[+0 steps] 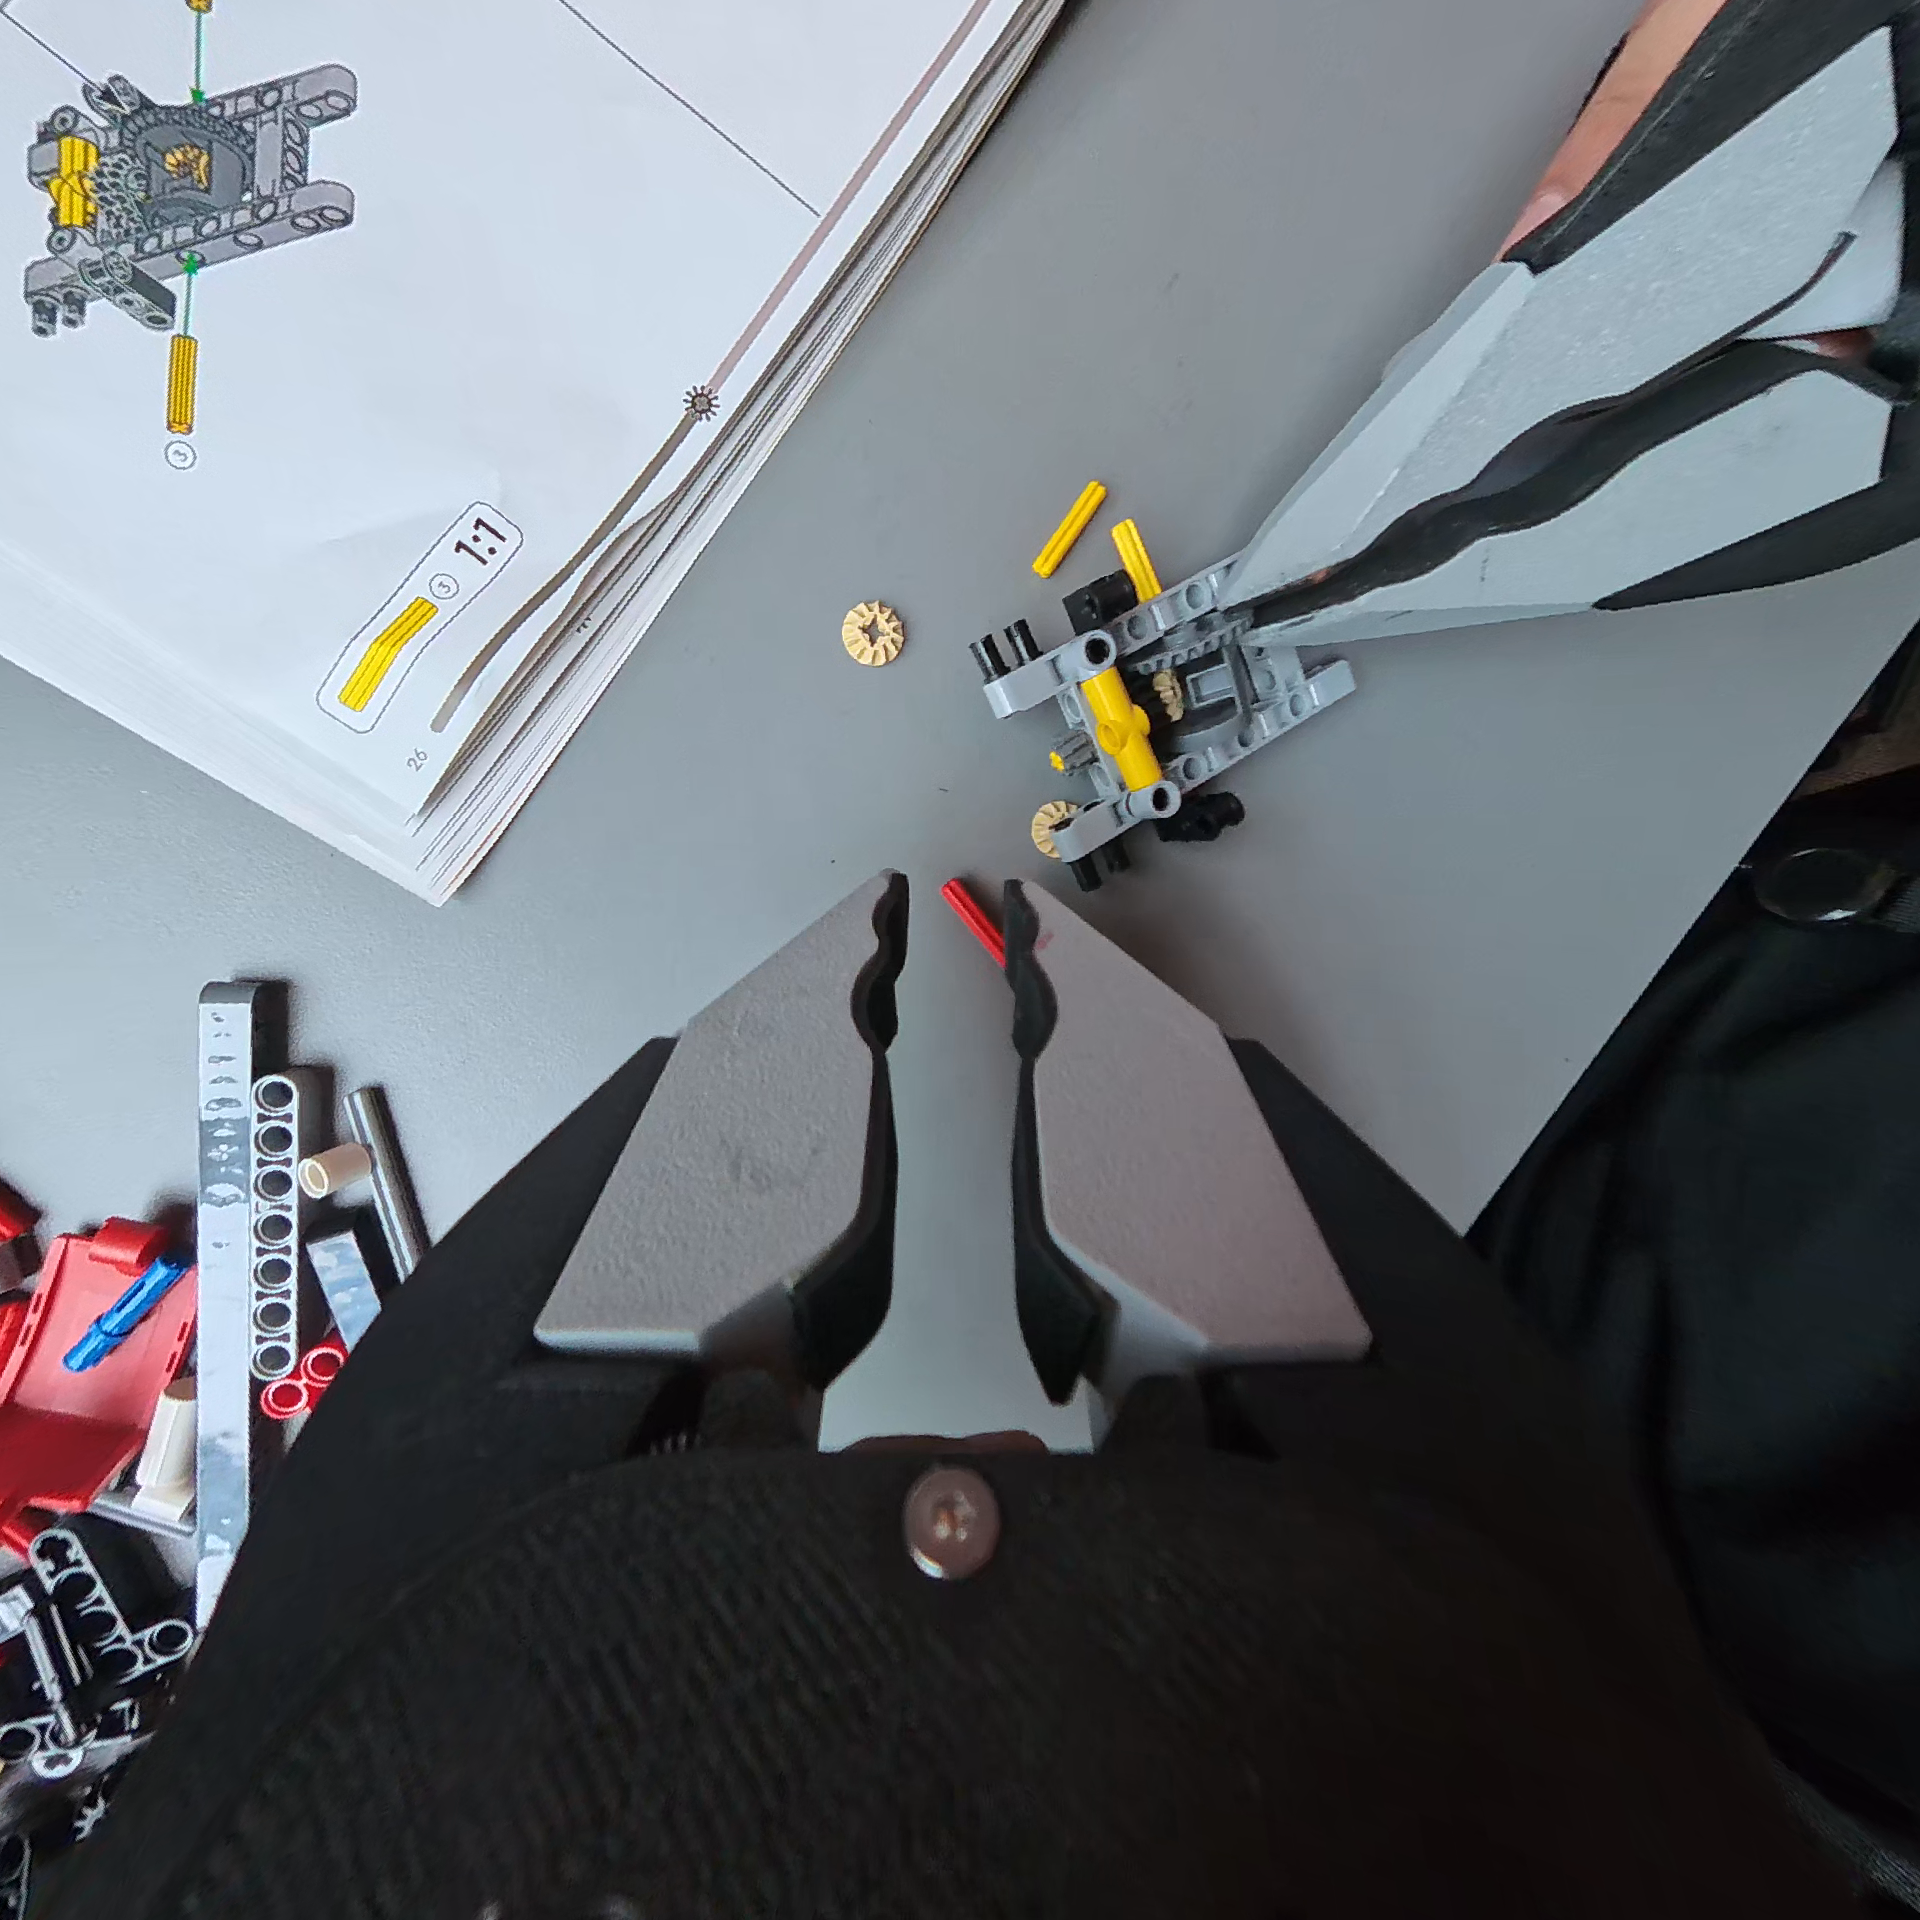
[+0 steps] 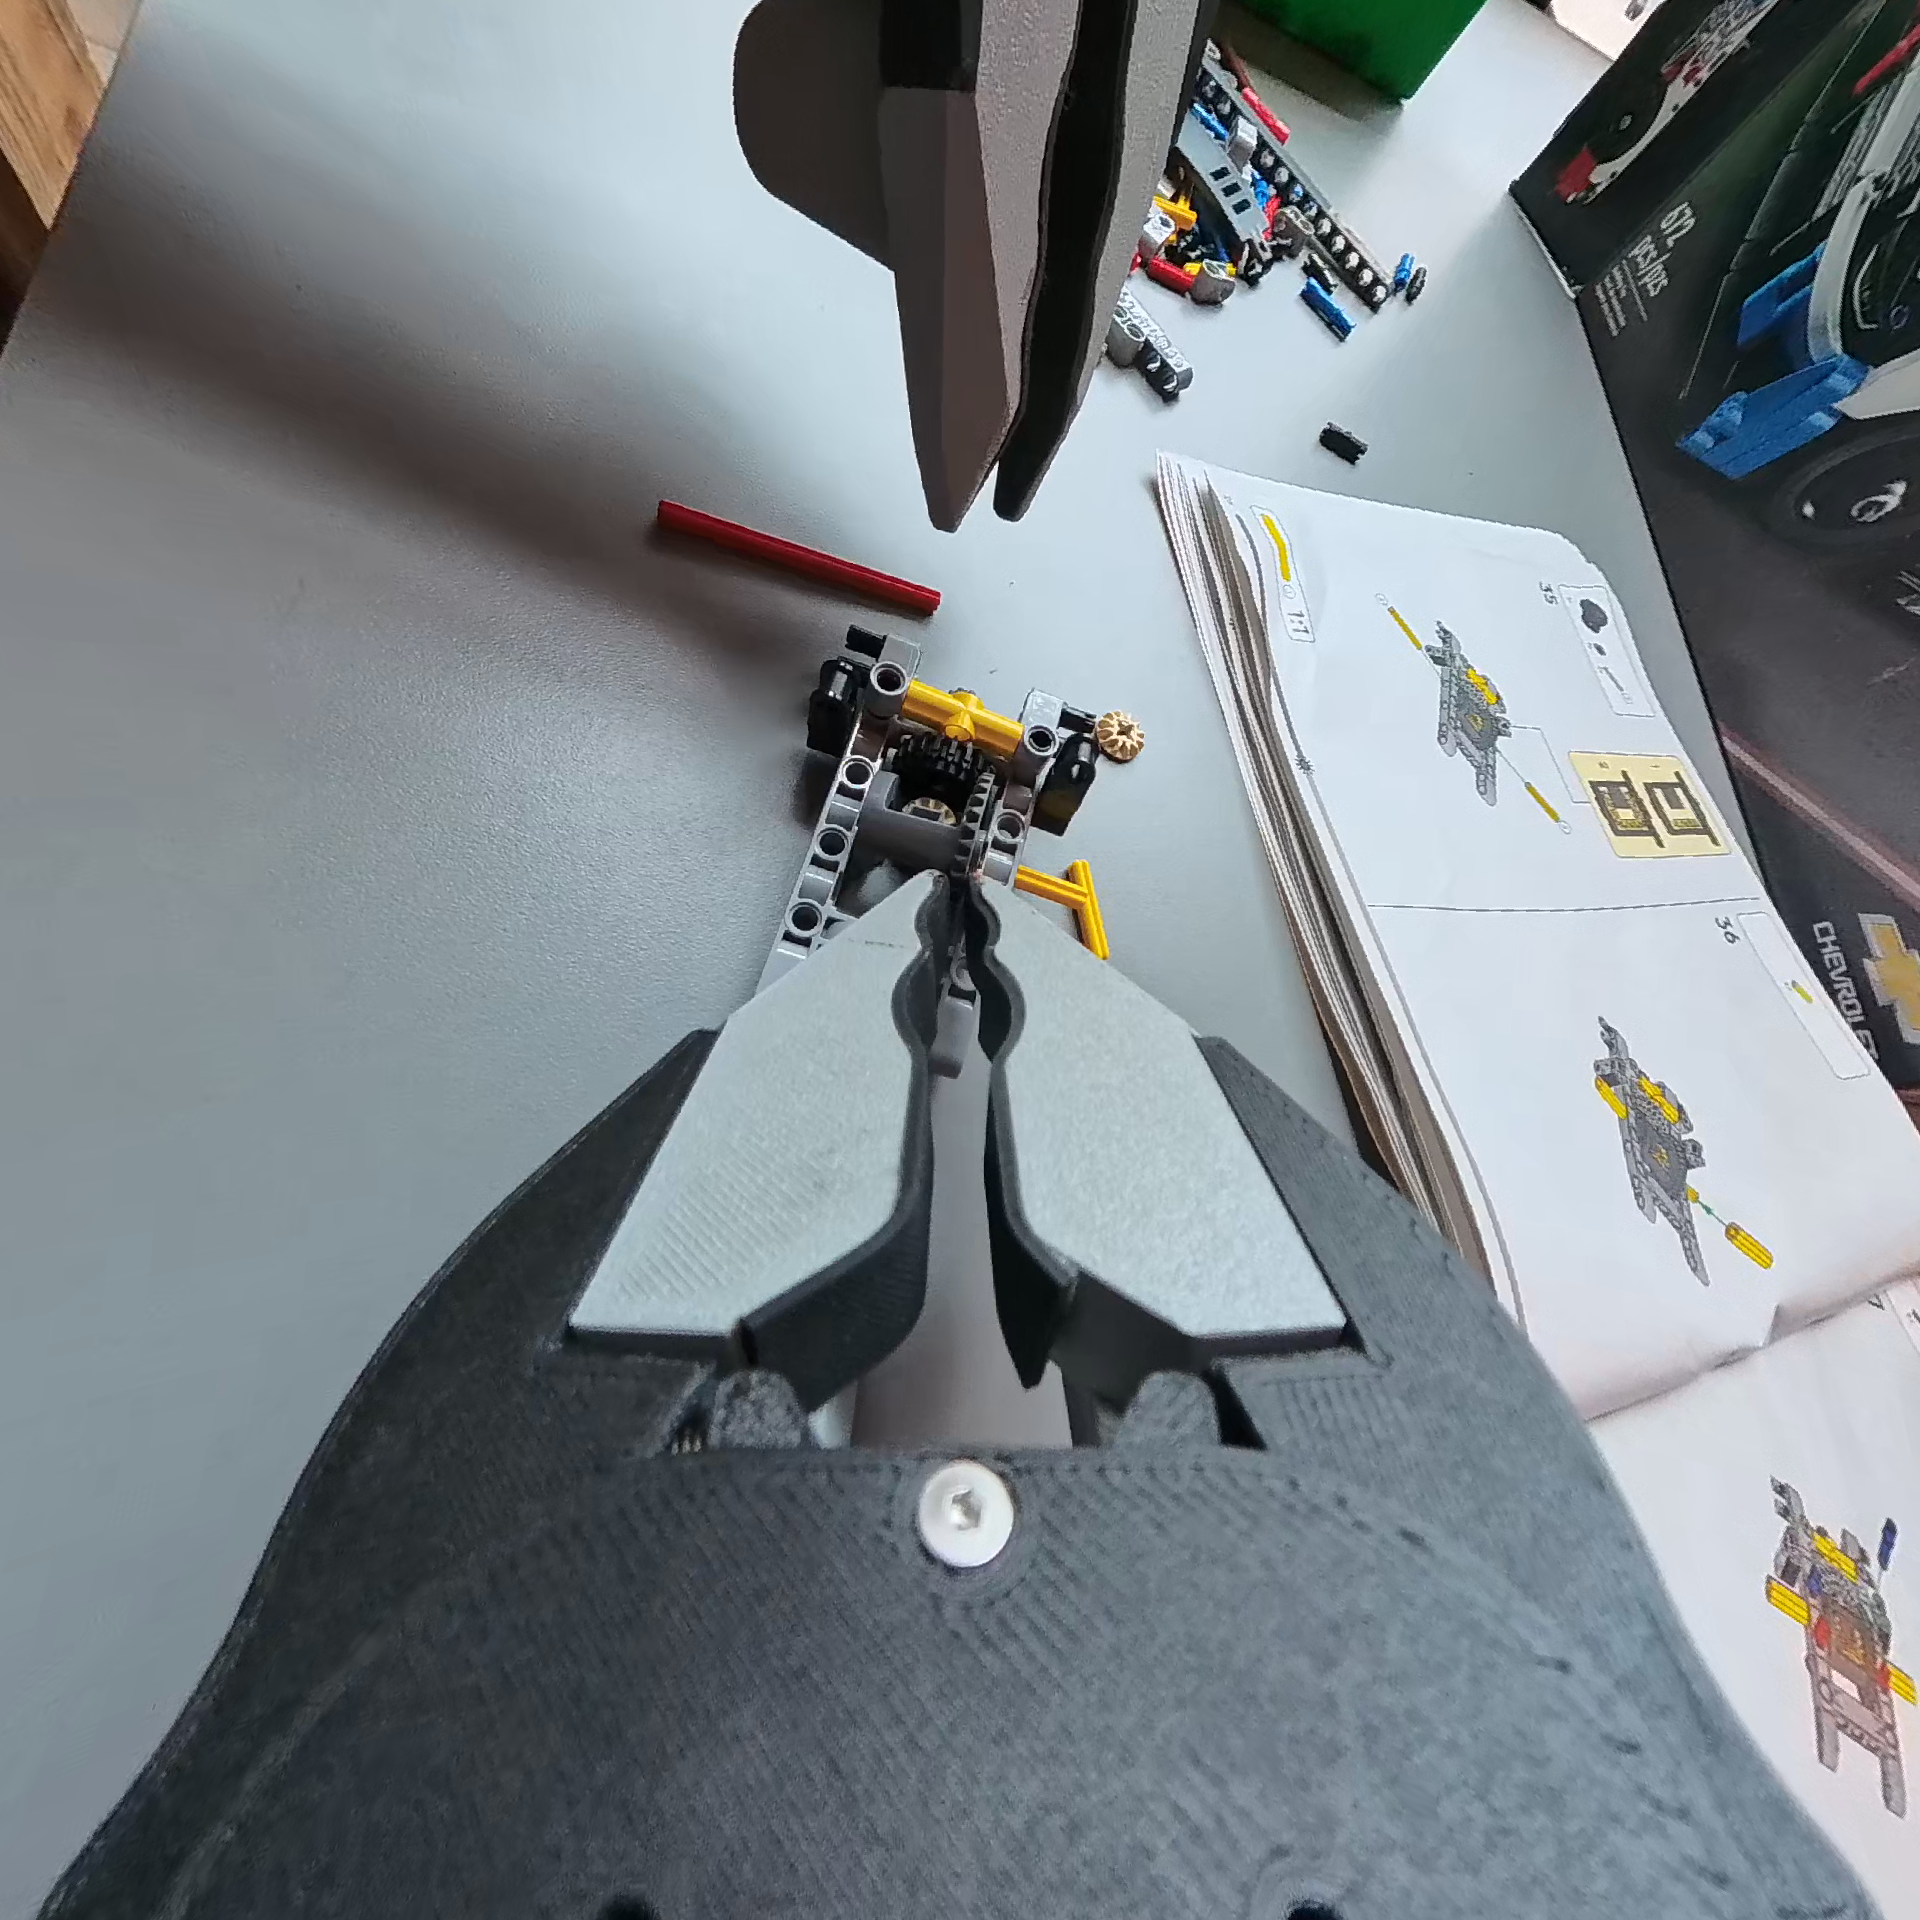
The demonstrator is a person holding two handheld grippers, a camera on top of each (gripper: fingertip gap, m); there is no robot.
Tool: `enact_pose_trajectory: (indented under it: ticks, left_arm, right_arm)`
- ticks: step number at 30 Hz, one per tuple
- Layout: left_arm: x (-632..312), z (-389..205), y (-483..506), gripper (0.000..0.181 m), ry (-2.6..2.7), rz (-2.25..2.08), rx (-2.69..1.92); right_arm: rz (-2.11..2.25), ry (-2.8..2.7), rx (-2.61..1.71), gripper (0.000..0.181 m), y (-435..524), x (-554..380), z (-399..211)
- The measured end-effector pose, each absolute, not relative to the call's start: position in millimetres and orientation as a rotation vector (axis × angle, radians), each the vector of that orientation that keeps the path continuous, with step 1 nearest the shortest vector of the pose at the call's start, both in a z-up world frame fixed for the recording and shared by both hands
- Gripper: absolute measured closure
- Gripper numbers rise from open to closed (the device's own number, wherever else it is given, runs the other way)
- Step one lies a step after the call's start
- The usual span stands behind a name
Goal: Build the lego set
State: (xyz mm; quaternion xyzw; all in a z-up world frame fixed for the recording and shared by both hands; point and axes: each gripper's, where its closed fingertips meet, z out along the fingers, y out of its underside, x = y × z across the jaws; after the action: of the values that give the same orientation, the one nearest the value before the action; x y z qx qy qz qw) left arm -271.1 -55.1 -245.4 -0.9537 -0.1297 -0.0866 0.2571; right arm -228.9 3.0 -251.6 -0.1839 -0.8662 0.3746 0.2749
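A small grey Technic frame assembly (image 2: 935, 769) with a yellow connector, black gears and black pins lies on the grey table. My right gripper (image 2: 956, 896) is shut on the assembly's near grey beam. In the left wrist view the right gripper (image 1: 1247, 613) reaches in from the upper right onto the assembly (image 1: 1164, 717). My left gripper (image 1: 954, 888) is open and empty, hovering just above a red axle (image 1: 971, 920) that lies by its right finger. It also shows in the right wrist view (image 2: 977, 517), above the red axle (image 2: 798, 559). Two yellow axles (image 1: 1068, 530) and a loose tan gear (image 1: 873, 633) lie beside the assembly.
The open instruction booklet (image 1: 416, 416) lies at the upper left, and right of the assembly in the right wrist view (image 2: 1455, 935). A pile of loose parts (image 1: 239, 1247) is at the lower left. The set's box (image 2: 1766, 312) and a black pin (image 2: 1342, 441) are at the far right. The table edge (image 1: 1662, 987) runs close on the right. Between my left fingertips and the red axle (image 2: 798, 559) there is roughly 4 centimeters. The left tips stand about 6 centimeters off the loose tan gear (image 1: 873, 633). Seen from the right wrist view (image 2: 1121, 735) as well.
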Motion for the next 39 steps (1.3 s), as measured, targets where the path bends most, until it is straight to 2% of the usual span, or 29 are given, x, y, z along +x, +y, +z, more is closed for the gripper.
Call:
enact_pose_trajectory:
  ticks: [21,39]
  left_arm:
    - [-261.0,-248.6,-49.1,0.165,-0.312,-0.269,-2.595]
    - [-317.5,-236.2,-53.6,0.159,-0.18,0.023,-2.392]
  right_arm:
    - [1.006,-2.327,-0.484,0.181,1.9,-228.3,-251.4]
    - [0.998,-2.324,-0.477,0.181,1.6,-228.0,-251.7]
